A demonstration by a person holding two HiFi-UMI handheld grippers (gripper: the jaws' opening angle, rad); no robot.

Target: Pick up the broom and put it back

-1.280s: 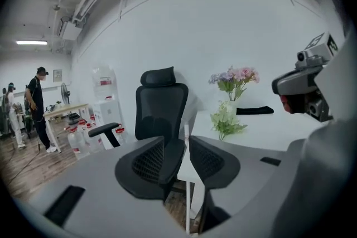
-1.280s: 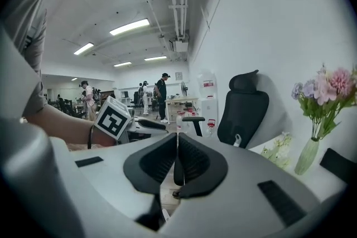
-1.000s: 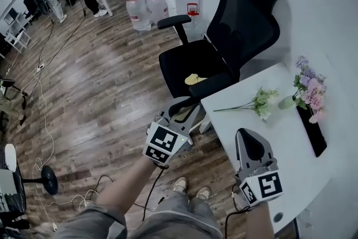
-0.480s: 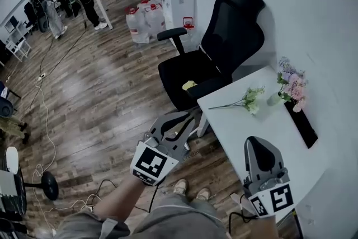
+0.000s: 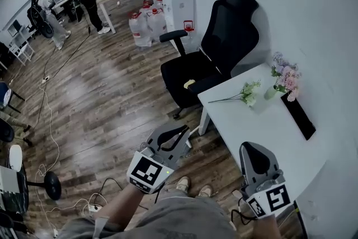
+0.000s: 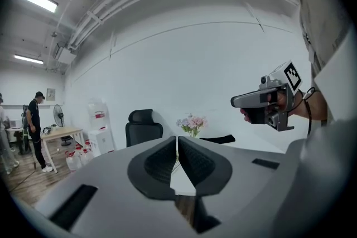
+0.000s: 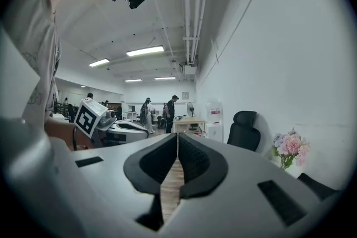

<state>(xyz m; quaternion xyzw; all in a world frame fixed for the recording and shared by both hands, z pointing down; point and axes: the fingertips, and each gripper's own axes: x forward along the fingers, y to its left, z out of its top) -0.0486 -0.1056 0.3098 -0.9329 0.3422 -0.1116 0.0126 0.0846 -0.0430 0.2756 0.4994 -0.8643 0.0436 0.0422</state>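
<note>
No broom shows in any view, so I cannot tell you where it is. Your left claw (image 6: 177,145) has just been closing, and its jaws now meet with nothing between them. Your right claw (image 7: 177,142) is also closed and empty. The right one hangs by the near edge of the white table (image 5: 263,131), the left one over the brown wooden floor (image 5: 100,103), near the black office chair (image 5: 218,59). This fits a broom already returned, or one yet to be found. Either way, keep both claws clear of the table edge.
</note>
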